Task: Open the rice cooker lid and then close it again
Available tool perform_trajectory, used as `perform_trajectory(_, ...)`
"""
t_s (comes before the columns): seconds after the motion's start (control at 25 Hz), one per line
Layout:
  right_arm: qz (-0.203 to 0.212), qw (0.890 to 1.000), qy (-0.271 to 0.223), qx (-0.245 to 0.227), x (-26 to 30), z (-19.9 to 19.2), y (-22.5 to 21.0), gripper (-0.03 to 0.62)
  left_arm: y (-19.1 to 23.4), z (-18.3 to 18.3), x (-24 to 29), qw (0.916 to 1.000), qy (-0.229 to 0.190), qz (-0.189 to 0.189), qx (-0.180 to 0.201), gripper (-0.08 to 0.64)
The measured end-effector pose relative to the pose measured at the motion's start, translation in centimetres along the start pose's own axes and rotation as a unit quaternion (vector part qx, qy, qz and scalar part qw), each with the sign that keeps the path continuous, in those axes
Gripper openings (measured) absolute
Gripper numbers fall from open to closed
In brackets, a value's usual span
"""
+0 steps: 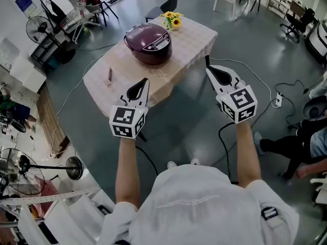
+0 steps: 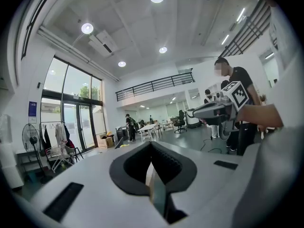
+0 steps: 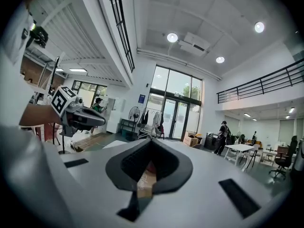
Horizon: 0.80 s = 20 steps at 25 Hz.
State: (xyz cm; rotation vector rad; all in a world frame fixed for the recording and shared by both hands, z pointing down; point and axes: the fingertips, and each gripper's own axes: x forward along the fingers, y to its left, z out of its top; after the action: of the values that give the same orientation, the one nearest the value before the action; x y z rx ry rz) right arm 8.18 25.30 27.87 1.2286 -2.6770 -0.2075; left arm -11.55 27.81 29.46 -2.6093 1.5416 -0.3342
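**Item 1.** Rice cooker [image 1: 148,44]: dark purple, rounded, lid [image 1: 151,38] lying shut. It stands on the table [image 1: 191,42] in the upper middle of the head view, near the table's far end. Neither tool touches it.

**Item 2.** Table: covered with a pale checked cloth, set at a slant across the grey floor [image 1: 240,40].

**Item 3.** Sunflowers [image 1: 172,20]: a small yellow bunch at the table's far edge, just beyond the cooker.

**Item 4.** Small upright object [image 1: 110,75]: at the table's left edge, well apart from the cooker (too small to identify).

**Item 5.** Left tool [image 1: 144,81]: lower left of centre, held out on a bare forearm. Its jaws are closed together with nothing between them, and its tip is over the table's near edge.

**Item 6.** Right tool [image 1: 208,70]: right of centre, jaws likewise pressed together and empty, hanging just off the table's right corner. It is level with the left tool, and the two are well apart.

**Item 7.** Standing fan [image 1: 39,26]: upper left, beside the wall.

**Item 8.** Seated person [image 1: 301,144]: at the right edge, only the legs in frame.
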Motion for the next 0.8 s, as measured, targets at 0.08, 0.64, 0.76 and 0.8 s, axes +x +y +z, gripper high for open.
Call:
perform_trajectory(0.08, 0.002, 1.0, 0.0, 0.001, 0.1, -0.1, 0.0, 0.023, 0.0, -0.1, -0.1, 1.0, 0.001, 0.002, 0.0, 0.014)
perform_trajectory(0.64, 0.028, 1.0, 0.0, 0.006, 0.5, -0.6, 0.1, 0.073, 0.1, -0.3, 0.2, 0.9999, 0.005, 0.013, -0.005, 0.132)
perform_trajectory(0.76, 0.033, 0.999, 0.011, 0.009, 0.6, -1.2, 0.0, 0.203, -0.5, -0.7, 0.5, 0.9999, 0.012, 0.002, -0.004, 0.157)
perform_trajectory(0.8, 0.035, 0.999, 0.014, 0.008, 0.7, -1.4, -0.1, 0.212, -0.7, -0.8, 0.5, 0.9999, 0.012, 0.001, -0.003, 0.165)
